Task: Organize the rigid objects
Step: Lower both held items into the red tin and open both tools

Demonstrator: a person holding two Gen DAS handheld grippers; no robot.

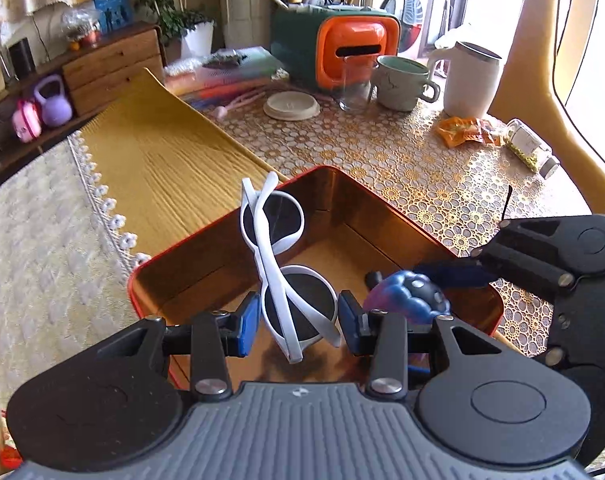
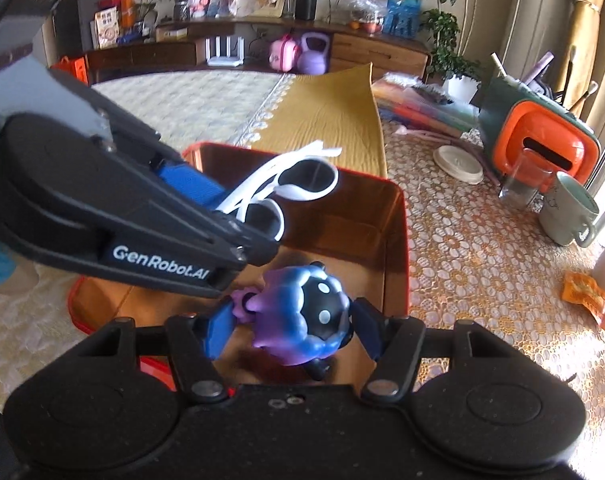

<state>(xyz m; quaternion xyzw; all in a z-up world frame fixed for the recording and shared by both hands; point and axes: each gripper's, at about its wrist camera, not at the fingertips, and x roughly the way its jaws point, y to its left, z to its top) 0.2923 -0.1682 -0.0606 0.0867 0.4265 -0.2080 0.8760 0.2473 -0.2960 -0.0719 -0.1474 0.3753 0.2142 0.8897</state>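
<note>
Both grippers over the tin point(image 1: 382, 204): sunglasses point(image 1: 280, 264) in left gripper point(image 1: 298, 320), figurine point(image 2: 302, 320) in right gripper point(image 2: 292, 330).

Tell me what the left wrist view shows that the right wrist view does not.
Only the left wrist view shows the bottle lying on the table, and the white kettle's open top. Only the right wrist view shows the toy's dark face with pale dots, and the router on the far shelf. Both show the tin, the sunglasses, the mug and the orange box.
</note>
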